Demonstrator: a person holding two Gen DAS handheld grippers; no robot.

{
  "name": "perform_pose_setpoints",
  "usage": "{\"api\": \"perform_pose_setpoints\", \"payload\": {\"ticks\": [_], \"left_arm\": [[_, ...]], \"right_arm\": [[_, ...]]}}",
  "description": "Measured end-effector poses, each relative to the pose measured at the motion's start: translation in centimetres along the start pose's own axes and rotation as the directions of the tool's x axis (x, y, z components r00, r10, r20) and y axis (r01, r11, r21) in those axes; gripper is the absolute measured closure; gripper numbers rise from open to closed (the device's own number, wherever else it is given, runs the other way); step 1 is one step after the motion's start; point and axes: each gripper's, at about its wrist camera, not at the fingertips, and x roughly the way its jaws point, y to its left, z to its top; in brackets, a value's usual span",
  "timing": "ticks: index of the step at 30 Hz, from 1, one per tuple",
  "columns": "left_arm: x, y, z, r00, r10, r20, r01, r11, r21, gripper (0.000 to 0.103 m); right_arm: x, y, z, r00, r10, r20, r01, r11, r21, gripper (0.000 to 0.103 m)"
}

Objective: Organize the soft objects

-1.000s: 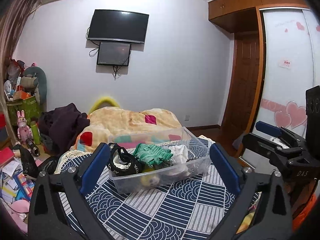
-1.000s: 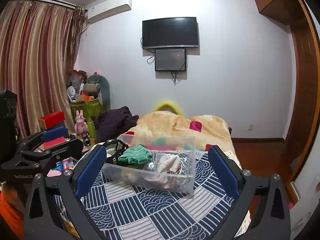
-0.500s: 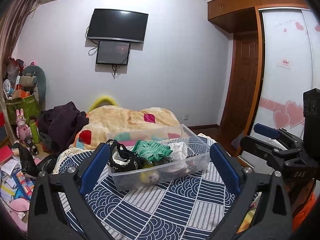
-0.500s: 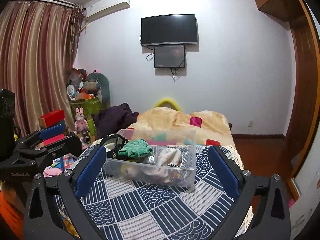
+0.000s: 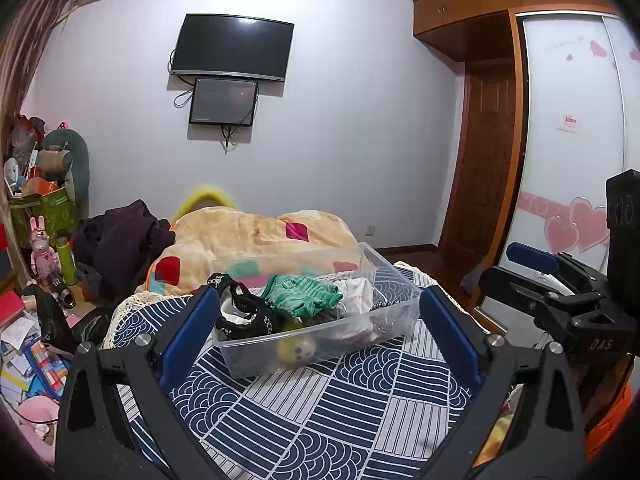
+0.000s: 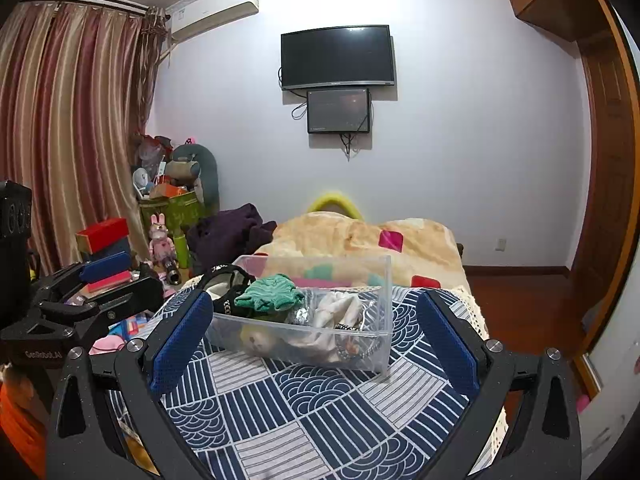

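A clear plastic bin stands on the blue patterned bedspread; it also shows in the right wrist view. In it lie a green knit piece, a black and white item, white cloth and a yellow soft toy. My left gripper is open and empty, held short of the bin. My right gripper is open and empty, also short of the bin. The green knit and white cloth show in the right wrist view.
A beige blanket and a dark garment lie at the bed's far end. Toys, boxes and papers crowd the floor to the left. A wooden door and wardrobe stand to the right. A TV hangs on the far wall.
Both grippers have lifted and pulled back slightly, so the bin sits a little lower and nearer in view. Both stay open and empty.
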Motion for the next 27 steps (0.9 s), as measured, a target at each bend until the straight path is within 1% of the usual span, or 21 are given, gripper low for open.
{"api": "perform_pose_setpoints", "payload": {"ticks": [27], "left_arm": [[-0.11, -0.02, -0.21, 1.000, 0.003, -0.003, -0.003, 1.000, -0.002, 0.001]], "right_arm": [[-0.48, 0.04, 0.29, 1.000, 0.002, 0.011, -0.002, 1.000, -0.002, 0.001]]}}
